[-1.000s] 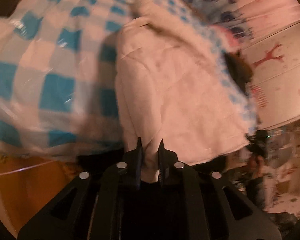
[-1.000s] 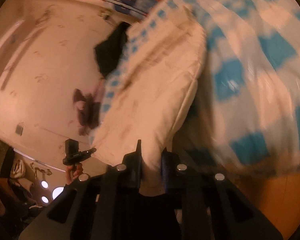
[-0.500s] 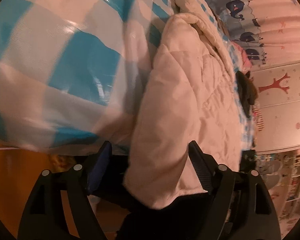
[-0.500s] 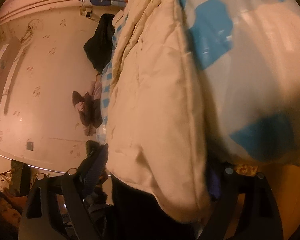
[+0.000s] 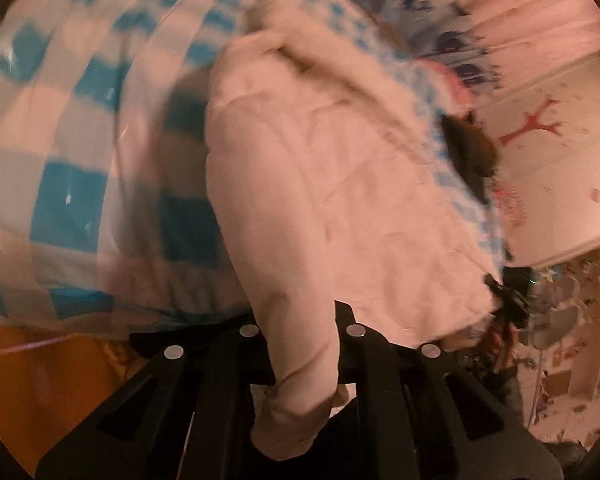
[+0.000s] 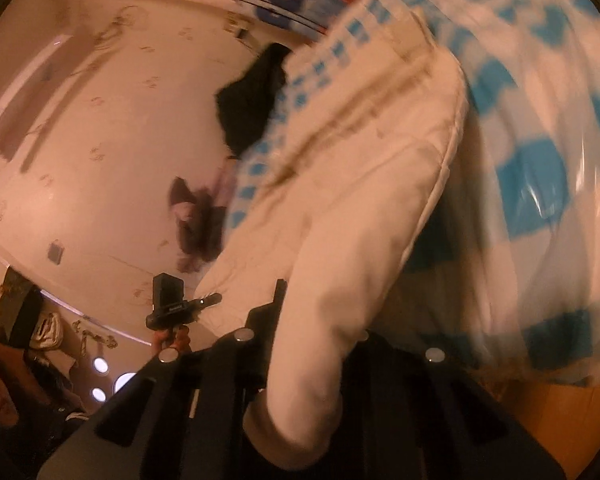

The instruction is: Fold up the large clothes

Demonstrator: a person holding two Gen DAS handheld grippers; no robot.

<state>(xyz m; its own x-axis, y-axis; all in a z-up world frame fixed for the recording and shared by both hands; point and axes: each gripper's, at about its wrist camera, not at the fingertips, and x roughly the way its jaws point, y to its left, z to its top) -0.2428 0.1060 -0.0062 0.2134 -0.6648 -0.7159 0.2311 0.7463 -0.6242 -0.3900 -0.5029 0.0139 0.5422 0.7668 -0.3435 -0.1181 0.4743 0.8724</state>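
Across the bed (image 5: 72, 200), on its blue-and-white checked cover, lies the white padded garment (image 5: 340, 184), a large quilted piece stretched lengthwise away from both cameras. Its near edge hangs over the foot of the bed, and each gripper has a bunch of that edge between its fingers. The left gripper (image 5: 302, 364) is clamped narrow on one corner of the garment, the cloth bulging out below the pinch. The right gripper (image 6: 312, 344) is likewise closed tight on the other corner (image 6: 300, 400), a thick roll of fabric pushing through towards the lens.

The main risk, judging from these views, is that the padding is bulky and slippery: if either pinch has caught only the outer shell, the corner may slide out once the weight of the whole garment comes onto it, and the fold would go crooked. A second risk is uneven lifting; should one hand rise or travel faster than the other, the near edge would skew and the halves would not meet squarely. The shiny checked cover could also be dragged along if a finger has caught it, though neither view shows that clearly. Both pictures are blurred, so the exact bite is hard to judge.

The left gripper points steeply down at the bed edge; the right sits flatter, looking along the garment. In the right view the person's other hand (image 6: 172, 338) shows, holding the left tool.
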